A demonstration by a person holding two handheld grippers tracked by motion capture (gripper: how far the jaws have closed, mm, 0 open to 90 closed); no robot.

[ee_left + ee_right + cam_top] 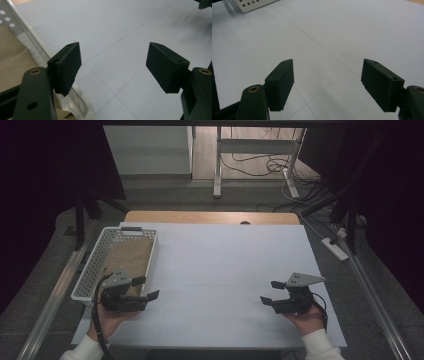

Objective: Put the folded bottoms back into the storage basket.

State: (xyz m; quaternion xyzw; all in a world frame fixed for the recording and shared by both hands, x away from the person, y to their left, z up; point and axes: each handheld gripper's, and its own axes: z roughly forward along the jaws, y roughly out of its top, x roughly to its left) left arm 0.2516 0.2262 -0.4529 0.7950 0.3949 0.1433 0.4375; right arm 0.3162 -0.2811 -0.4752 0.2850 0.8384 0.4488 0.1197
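1. The left gripper (146, 288) hovered at the near right corner of the white basket (87, 270), its jaws spread wide with nothing between them.
2. The right gripper (272, 291) was held well apart from it, over the near right part of the white table (225, 265); its jaws were likewise spread and empty.
3. The basket stood at the table's left edge and held a folded brown cloth (131, 256), lying flat on its floor.
4. In the left gripper view the basket's rim (30, 40) ran just beside the left jaw.
5. Step in hand, as judged: the approach, with nothing yet grasped.
6. The next move would likely call for the left gripper to turn toward the basket, drop over the rim and pinch the cloth's near edge.
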